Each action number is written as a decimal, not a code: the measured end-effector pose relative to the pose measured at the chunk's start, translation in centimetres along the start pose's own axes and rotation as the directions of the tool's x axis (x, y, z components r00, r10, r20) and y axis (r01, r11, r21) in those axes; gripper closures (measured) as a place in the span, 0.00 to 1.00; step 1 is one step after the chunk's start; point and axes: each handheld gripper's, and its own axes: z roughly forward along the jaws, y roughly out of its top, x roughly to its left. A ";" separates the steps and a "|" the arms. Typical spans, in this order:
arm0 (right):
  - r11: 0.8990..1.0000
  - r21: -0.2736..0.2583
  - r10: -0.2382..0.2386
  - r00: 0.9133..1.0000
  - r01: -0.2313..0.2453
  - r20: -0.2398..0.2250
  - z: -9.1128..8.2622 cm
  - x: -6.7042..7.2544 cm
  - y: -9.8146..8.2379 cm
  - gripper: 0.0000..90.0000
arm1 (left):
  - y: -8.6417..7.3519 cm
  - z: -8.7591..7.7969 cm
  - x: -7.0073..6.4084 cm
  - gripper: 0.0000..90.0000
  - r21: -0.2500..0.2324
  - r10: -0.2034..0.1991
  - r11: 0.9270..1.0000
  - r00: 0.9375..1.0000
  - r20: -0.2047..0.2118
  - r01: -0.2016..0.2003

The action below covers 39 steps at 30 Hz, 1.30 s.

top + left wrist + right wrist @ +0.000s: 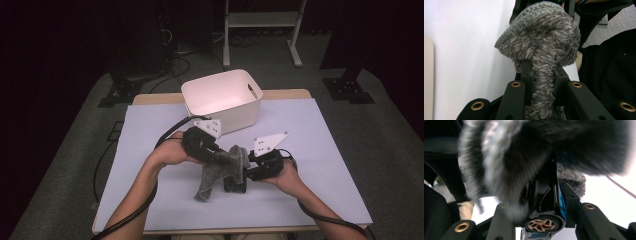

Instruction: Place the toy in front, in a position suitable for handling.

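Note:
A grey fuzzy knit fabric (220, 170) hangs between both grippers above the white table cover, one end drooping to the sheet. My left gripper (219, 156) is shut on a bunched strip of it; in the left gripper view the fabric (541, 42) bulges out past the jaws of the left gripper (543, 72). My right gripper (246, 172) comes in from the right, shut on a black device (544, 195) with a blue stripe and a copper-coloured round end. The fabric (506, 157) drapes over that device and hides the left jaw's tip. The device's lower part (235, 187) shows under the fabric.
An open white plastic bin (240, 117) stands at the back middle of the table, just behind the left gripper. The white cover (310, 150) spreads over the tabletop. A metal stand (260, 20) and cables are on the floor beyond.

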 end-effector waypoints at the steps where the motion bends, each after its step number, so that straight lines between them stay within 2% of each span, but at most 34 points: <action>1: 1.000 0.011 -0.018 1.000 0.018 0.002 0.2 0.0 0.3 0.70 | 0.2 0.0 0.0 0.85 0.011 0.003 1.000 1.000 -0.006 -0.003; 4: 0.999 0.029 -0.019 1.000 0.019 0.004 0.4 -0.1 0.5 0.70 | 0.0 0.2 0.4 0.85 0.006 -0.018 1.000 1.000 -0.006 0.018; 10: 0.999 0.034 -0.009 1.000 0.009 0.015 -0.6 -0.2 0.0 0.70 | -0.3 0.5 0.6 0.85 -0.001 -0.020 1.000 1.000 -0.008 0.020; 12: 0.999 0.036 0.001 1.000 -0.002 0.015 -1.2 -0.2 -0.3 0.70 | -0.6 0.9 0.6 0.85 0.014 -0.026 1.000 1.000 -0.002 0.026; 16: 0.997 0.074 0.013 1.000 -0.014 0.013 -1.8 -0.3 -0.2 0.69 | -0.4 1.8 0.6 0.85 0.009 -0.018 1.000 1.000 0.017 0.018; 20: 0.989 0.149 0.002 1.000 -0.004 0.017 -2.0 0.1 0.3 0.69 | 0.2 2.6 0.4 0.85 0.014 0.007 1.000 0.999 0.041 -0.007; 23: 0.982 0.187 0.014 1.000 -0.016 0.013 -2.1 0.2 0.5 0.68 | 0.2 2.9 0.3 0.85 0.016 -0.003 1.000 0.999 0.045 0.002; 26: 0.978 0.207 0.017 1.000 -0.020 0.012 -2.3 0.3 0.6 0.68 | -0.5 3.3 0.4 0.85 0.029 -0.016 0.999 0.999 0.045 0.014; 27: 0.977 0.214 0.018 1.000 -0.020 0.012 -2.4 0.2 0.5 0.68 | -1.0 3.6 0.4 0.85 0.031 -0.031 0.999 0.998 0.052 0.029; 31: 0.969 0.248 0.013 1.000 -0.017 0.018 -2.7 0.3 0.4 0.68 | -1.7 4.6 0.6 0.85 0.035 -0.044 0.999 0.997 0.068 0.042; 35: 0.955 0.296 0.002 0.999 -0.014 0.040 -3.1 0.6 0.4 0.68 | -1.5 5.1 0.5 0.85 0.039 -0.031 0.999 0.997 0.077 0.028; 36: 0.949 0.315 -0.014 0.999 -0.002 0.048 -3.3 0.7 0.4 0.68 | -1.5 5.2 0.5 0.85 0.038 -0.030 0.999 0.996 0.078 0.027; 39: 0.946 0.324 -0.012 0.998 -0.006 0.054 -3.7 0.8 0.1 0.68 | -1.4 5.3 0.5 0.85 0.037 -0.031 0.999 0.996 0.080 0.028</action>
